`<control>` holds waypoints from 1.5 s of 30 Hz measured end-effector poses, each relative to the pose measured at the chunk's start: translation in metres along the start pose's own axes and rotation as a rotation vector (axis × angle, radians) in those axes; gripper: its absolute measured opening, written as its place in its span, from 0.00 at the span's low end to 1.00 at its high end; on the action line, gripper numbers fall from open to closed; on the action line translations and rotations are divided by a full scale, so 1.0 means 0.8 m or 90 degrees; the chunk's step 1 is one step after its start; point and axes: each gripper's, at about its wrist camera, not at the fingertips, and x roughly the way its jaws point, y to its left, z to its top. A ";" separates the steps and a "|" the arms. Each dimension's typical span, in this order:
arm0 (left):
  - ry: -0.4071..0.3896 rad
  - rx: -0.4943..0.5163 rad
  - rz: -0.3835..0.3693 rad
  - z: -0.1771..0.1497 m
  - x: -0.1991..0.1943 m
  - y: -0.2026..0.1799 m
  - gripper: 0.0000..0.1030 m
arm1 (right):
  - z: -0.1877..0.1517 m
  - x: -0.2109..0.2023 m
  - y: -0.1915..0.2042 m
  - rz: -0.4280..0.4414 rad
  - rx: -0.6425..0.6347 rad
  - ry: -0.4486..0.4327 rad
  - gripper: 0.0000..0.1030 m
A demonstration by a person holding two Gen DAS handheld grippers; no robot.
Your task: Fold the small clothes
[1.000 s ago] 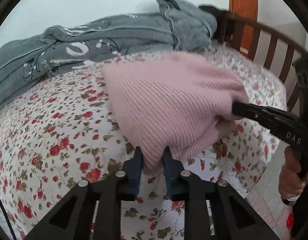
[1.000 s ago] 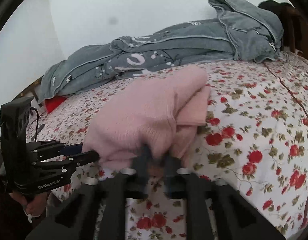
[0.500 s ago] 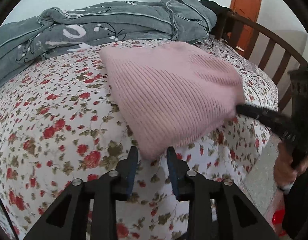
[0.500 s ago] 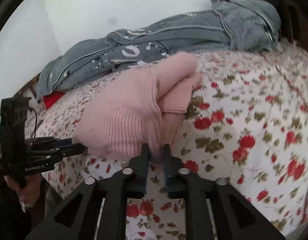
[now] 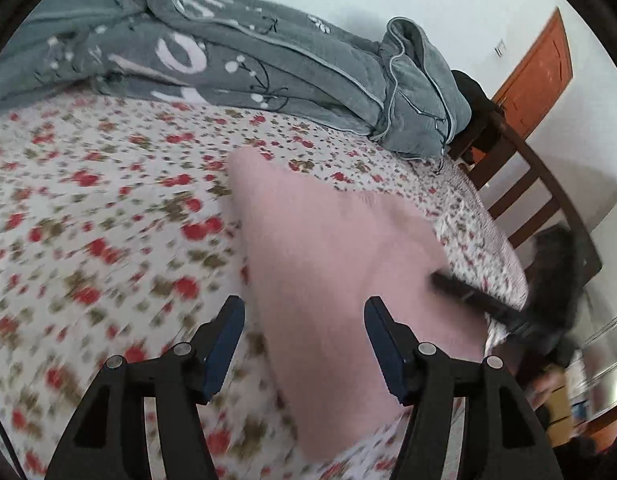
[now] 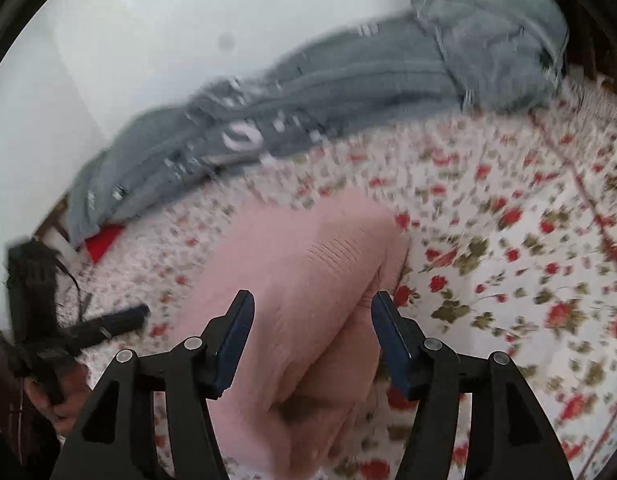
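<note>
The pink knit (image 5: pixel 340 280) is lying folded on the flowered bed (image 5: pixel 108 200), its long axis running from the near edge away toward the grey quilt (image 5: pixel 268 64) bunched along the wall. The left tool (image 5: pixel 304 320) and right tool (image 6: pixel 312 316) are both standing apart from it, jaws having just been opening, gripping nothing. Motion blur is smearing the knit's edges; its near end is cut off behind the fingers.

bedsheet (image 5: pixel 108 220): white with red flowers, spread beneath and ahead of the tool | grey quilt (image 5: pixel 268 60): bunched along the far edge, against the white wall (image 6: pixel 148 40) | wooden bed rail (image 5: pixel 540 184): far right | orange door (image 5: pixel 536 80): beyond the rail | red item (image 6: pixel 102 240): far left, under the quilt's end
</note>
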 end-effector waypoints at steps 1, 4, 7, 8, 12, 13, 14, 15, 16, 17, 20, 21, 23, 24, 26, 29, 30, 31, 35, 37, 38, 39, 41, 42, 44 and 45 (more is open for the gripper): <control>0.013 -0.004 -0.003 0.005 0.010 0.001 0.59 | 0.000 0.018 -0.005 -0.013 0.002 0.020 0.60; 0.068 -0.024 0.001 0.010 0.046 0.013 0.59 | -0.011 0.045 -0.024 -0.052 -0.008 0.026 0.68; 0.086 -0.058 -0.054 0.006 0.061 0.027 0.62 | -0.014 0.048 -0.051 -0.003 0.037 0.035 0.69; 0.085 -0.066 -0.068 0.008 0.064 0.030 0.62 | -0.010 0.048 -0.057 0.010 0.051 0.043 0.69; 0.110 -0.076 -0.095 0.015 0.089 0.032 0.62 | 0.007 0.068 -0.052 0.019 0.051 0.067 0.69; 0.114 -0.078 -0.099 0.016 0.095 0.033 0.62 | 0.008 0.072 -0.050 0.022 0.052 0.070 0.70; 0.116 -0.085 -0.106 0.015 0.100 0.035 0.62 | 0.009 0.078 -0.049 0.028 0.054 0.075 0.70; 0.118 -0.103 -0.123 0.015 0.109 0.039 0.61 | 0.011 0.083 -0.051 0.034 0.057 0.080 0.70; 0.118 -0.113 -0.134 0.015 0.113 0.043 0.60 | 0.011 0.084 -0.054 0.040 0.062 0.081 0.70; 0.115 -0.126 -0.143 0.015 0.116 0.045 0.56 | 0.011 0.085 -0.056 0.050 0.069 0.081 0.69; 0.105 -0.141 -0.143 0.017 0.113 0.043 0.42 | 0.009 0.082 -0.059 0.075 0.073 0.076 0.55; 0.092 -0.136 -0.137 0.020 0.105 0.039 0.38 | 0.009 0.080 -0.059 0.079 0.080 0.074 0.44; 0.074 -0.138 -0.136 0.027 0.092 0.036 0.36 | 0.015 0.069 -0.050 0.086 0.084 0.068 0.32; 0.071 -0.132 -0.140 0.033 0.083 0.033 0.36 | 0.020 0.061 -0.041 0.086 0.083 0.058 0.30; 0.055 -0.118 -0.127 0.043 0.065 0.033 0.36 | 0.031 0.049 -0.012 0.076 0.061 0.039 0.29; 0.020 -0.095 -0.104 0.065 0.023 0.046 0.36 | 0.046 0.043 0.028 0.080 0.036 0.026 0.29; 0.012 -0.093 -0.097 0.075 0.008 0.056 0.36 | 0.053 0.044 0.045 0.084 0.028 0.019 0.29; 0.007 -0.091 -0.089 0.083 -0.003 0.065 0.36 | 0.059 0.047 0.058 0.091 0.023 0.013 0.29; -0.009 -0.091 -0.028 0.110 -0.027 0.113 0.38 | 0.088 0.078 0.107 0.135 0.015 0.000 0.29; -0.004 -0.091 0.010 0.114 -0.020 0.136 0.38 | 0.095 0.109 0.125 0.143 0.014 0.011 0.29; 0.001 -0.090 0.027 0.113 -0.013 0.147 0.39 | 0.094 0.132 0.133 0.143 0.012 0.023 0.29; 0.012 -0.089 0.054 0.110 0.002 0.163 0.39 | 0.091 0.150 0.137 0.136 0.007 0.034 0.29; 0.030 -0.090 0.092 0.103 0.024 0.181 0.42 | 0.081 0.191 0.142 0.107 -0.005 0.064 0.29; 0.031 -0.094 0.093 0.095 0.036 0.194 0.49 | 0.074 0.214 0.141 0.075 -0.022 0.080 0.32; 0.006 -0.101 0.065 0.088 0.033 0.201 0.51 | 0.065 0.232 0.133 0.054 -0.035 0.078 0.37; -0.003 -0.101 0.056 0.089 0.026 0.202 0.51 | 0.070 0.229 0.128 0.067 -0.024 0.079 0.38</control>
